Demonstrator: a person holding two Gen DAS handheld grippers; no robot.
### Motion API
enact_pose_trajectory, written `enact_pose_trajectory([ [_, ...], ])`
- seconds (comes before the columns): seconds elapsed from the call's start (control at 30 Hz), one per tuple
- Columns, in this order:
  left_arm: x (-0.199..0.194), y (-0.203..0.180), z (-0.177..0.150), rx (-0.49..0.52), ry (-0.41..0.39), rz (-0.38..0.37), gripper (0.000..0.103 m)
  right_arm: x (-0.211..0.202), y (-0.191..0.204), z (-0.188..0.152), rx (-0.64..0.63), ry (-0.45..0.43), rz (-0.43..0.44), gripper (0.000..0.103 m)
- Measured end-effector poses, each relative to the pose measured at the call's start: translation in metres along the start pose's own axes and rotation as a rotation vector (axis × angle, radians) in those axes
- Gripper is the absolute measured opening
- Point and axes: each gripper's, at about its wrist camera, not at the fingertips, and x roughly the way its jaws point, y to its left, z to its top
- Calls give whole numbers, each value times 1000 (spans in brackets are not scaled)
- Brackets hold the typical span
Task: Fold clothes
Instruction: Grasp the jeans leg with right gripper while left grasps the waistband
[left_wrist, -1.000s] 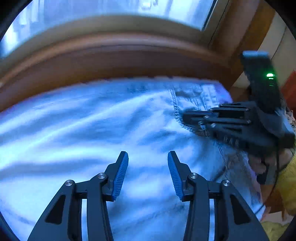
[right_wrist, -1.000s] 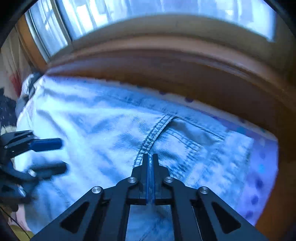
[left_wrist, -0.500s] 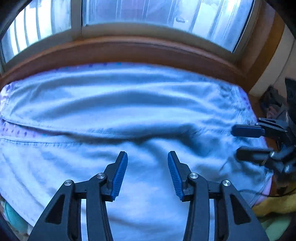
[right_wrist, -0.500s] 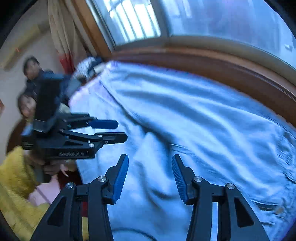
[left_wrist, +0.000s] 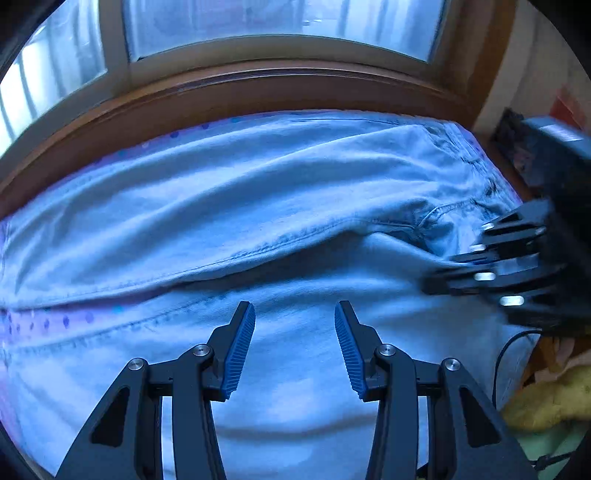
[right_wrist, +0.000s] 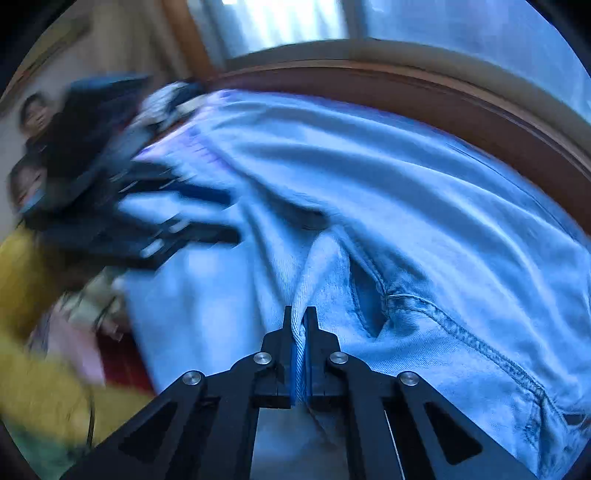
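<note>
The light-blue denim jeans (left_wrist: 280, 206) lie spread flat directly below and ahead of both grippers, running up to the brown wooden window ledge (left_wrist: 258, 88) beyond the fingertips.

Left gripper (left_wrist: 294, 347): jaws spread, blue ribbed pads facing each other with nothing between them. It hangs just above the denim; whether the tips touch the cloth cannot be told. A stitched seam (left_wrist: 236, 254) crosses the cloth just ahead of the fingertips.

Right gripper (right_wrist: 300, 328): jaws pressed together, pinching a raised fold of the denim between the pads. The fold stands up ahead of the tips, and a double-stitched pocket edge (right_wrist: 461, 332) lies to the right of it.

In the left wrist view, the right gripper shows blurred at the right edge, over the jeans. A yellow sleeve (right_wrist: 22, 273) shows at the left edge of the right wrist view.
</note>
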Motion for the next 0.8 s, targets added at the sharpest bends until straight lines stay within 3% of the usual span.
enact_pose_trajectory([
  [0.27,5,3,-6,175,63,-105,46,12,12,-11,-148,131,73,4],
  [0.4,23,9,2,244,103,-56,46,29,15,-8,-174,156,17,4],
  [0.57,42,24,10,245,147,-88,46,38,11,-2,-149,150,4,4],
  [0.7,45,29,12,245,158,-136,48,7,-2,-17,-118,132,7,4],
  [0.73,45,29,12,249,160,-143,49,1,-4,-20,-109,125,7,4],
  [0.8,47,23,11,286,170,-152,66,-6,-9,-21,-83,103,7,4],
])
